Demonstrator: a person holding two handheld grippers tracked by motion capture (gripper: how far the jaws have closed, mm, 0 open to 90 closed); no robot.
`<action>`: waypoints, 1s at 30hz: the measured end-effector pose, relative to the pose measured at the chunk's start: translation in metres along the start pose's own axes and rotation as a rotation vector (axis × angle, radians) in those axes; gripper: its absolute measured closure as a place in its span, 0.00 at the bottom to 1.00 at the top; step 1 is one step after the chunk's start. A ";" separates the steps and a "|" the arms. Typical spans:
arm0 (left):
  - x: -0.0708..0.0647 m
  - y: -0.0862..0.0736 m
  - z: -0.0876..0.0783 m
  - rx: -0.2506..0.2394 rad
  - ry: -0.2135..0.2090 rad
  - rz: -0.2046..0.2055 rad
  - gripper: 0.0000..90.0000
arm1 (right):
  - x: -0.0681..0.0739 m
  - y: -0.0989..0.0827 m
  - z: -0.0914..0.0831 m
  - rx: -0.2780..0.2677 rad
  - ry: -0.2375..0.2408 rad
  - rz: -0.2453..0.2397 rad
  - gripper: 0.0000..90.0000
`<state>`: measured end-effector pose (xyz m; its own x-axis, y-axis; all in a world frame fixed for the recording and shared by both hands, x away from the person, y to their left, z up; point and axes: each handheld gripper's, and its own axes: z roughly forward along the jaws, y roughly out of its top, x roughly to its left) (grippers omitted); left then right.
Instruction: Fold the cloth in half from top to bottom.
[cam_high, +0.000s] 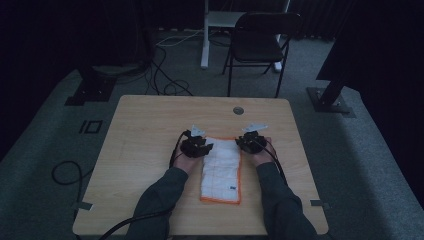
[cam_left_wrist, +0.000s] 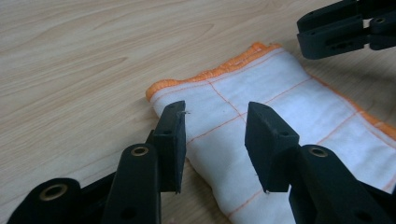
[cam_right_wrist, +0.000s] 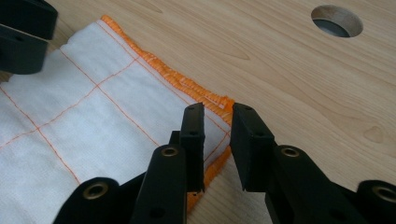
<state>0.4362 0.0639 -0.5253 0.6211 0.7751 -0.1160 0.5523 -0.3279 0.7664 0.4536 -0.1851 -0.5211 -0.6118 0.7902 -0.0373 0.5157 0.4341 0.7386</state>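
A white folded cloth with orange hem and orange grid lines lies flat on the wooden table, its long side running away from the person. My left gripper hovers at the cloth's far left corner, jaws open and wide apart with cloth showing below the gap. My right gripper sits at the far right corner; its jaws stand a narrow gap apart over the orange hem, not pressing on it. Each gripper view shows the other gripper farther off.
A round cable hole is set in the table beyond the cloth, near the right gripper. A dark folding chair stands past the far edge. Cables lie on the floor at the left.
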 end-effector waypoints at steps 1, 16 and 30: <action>-0.001 0.000 0.002 0.001 0.003 -0.001 0.66 | 0.000 0.000 0.000 0.001 0.001 0.002 0.84; 0.010 -0.008 0.015 0.032 0.078 -0.027 0.76 | -0.003 -0.001 0.002 0.000 -0.006 0.010 0.80; 0.018 -0.008 0.009 0.007 0.106 -0.079 0.95 | 0.000 0.003 0.017 0.010 0.003 0.022 0.77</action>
<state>0.4478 0.0763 -0.5392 0.5133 0.8514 -0.1085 0.6015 -0.2667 0.7530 0.4654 -0.1770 -0.5303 -0.6018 0.7984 -0.0191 0.5351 0.4209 0.7324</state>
